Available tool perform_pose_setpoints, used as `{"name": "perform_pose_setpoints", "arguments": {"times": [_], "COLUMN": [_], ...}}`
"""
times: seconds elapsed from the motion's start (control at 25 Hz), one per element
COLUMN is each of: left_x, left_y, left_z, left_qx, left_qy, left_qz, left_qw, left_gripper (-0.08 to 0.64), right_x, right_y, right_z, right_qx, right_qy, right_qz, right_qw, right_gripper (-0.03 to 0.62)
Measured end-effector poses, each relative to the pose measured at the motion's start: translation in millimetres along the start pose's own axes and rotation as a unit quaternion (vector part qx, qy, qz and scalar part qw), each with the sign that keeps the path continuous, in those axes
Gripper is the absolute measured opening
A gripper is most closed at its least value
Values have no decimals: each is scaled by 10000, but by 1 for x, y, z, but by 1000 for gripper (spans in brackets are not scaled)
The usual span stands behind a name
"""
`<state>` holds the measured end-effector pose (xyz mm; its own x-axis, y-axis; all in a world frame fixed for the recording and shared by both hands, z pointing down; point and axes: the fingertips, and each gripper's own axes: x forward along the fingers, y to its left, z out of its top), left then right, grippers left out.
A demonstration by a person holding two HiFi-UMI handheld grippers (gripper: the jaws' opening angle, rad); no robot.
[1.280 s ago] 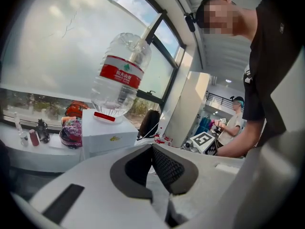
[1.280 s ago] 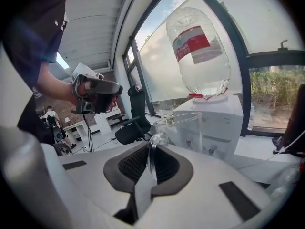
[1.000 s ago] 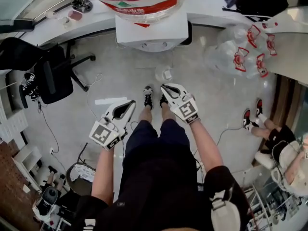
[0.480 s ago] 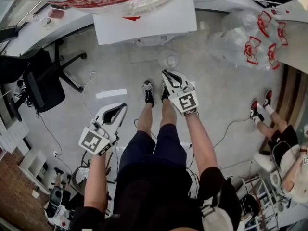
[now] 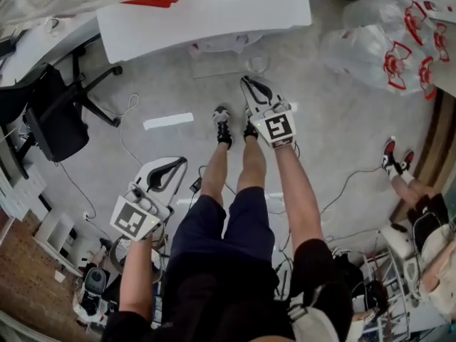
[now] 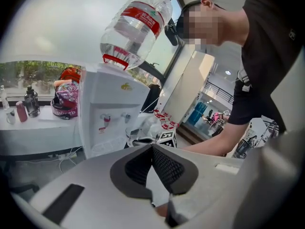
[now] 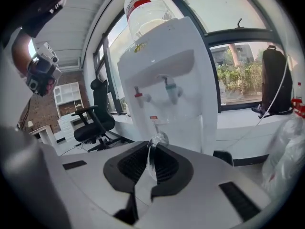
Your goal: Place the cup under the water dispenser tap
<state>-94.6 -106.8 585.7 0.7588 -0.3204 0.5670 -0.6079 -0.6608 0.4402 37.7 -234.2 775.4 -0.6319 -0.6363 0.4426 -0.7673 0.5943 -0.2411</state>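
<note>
Facing the water dispenser [image 5: 206, 16], the person extends the right arm [image 5: 296, 198] straight toward its front; the left arm [image 5: 135, 276] is held lower, well back from it. The right gripper [image 5: 251, 84] points at the dispenser's taps [image 7: 169, 87], tilted slightly down. Its fingers [image 7: 131, 163] are clamped on the wall of a clear cup [image 7: 153, 144], held just short of the dispenser. The left gripper [image 5: 177, 164] has its fingers [image 6: 171, 168] pressed together, holding nothing.

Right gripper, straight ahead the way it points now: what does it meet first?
Most likely the water dispenser, on its white front just below the taps. The clear cup pinched in the right gripper would touch before the jaws. Depth is hard to judge.
</note>
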Motion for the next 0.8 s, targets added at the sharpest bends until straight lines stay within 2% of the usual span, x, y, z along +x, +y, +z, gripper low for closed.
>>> {"name": "perform_pose_setpoints", "arguments": {"times": [0.2, 0.56, 0.8], "left_x": [16, 36, 33], "left_y": [4, -5, -7], "left_z": [-12, -22, -40], "left_qx": [32, 210, 133], "left_qy": [-1, 19, 117], "left_qz": [-45, -129, -74], "left_qw": [10000, 9997, 9998], "left_gripper": [0, 0, 0], "right_x": [25, 58, 79], "right_y": [-12, -20, -22], "right_z": [-16, -17, -28], "right_qx": [-84, -167, -267], "right_qy": [-14, -497, -652], "right_qz": [54, 294, 460], "right_qw": [9999, 9982, 9965], "right_gripper": [9, 9, 8]}}
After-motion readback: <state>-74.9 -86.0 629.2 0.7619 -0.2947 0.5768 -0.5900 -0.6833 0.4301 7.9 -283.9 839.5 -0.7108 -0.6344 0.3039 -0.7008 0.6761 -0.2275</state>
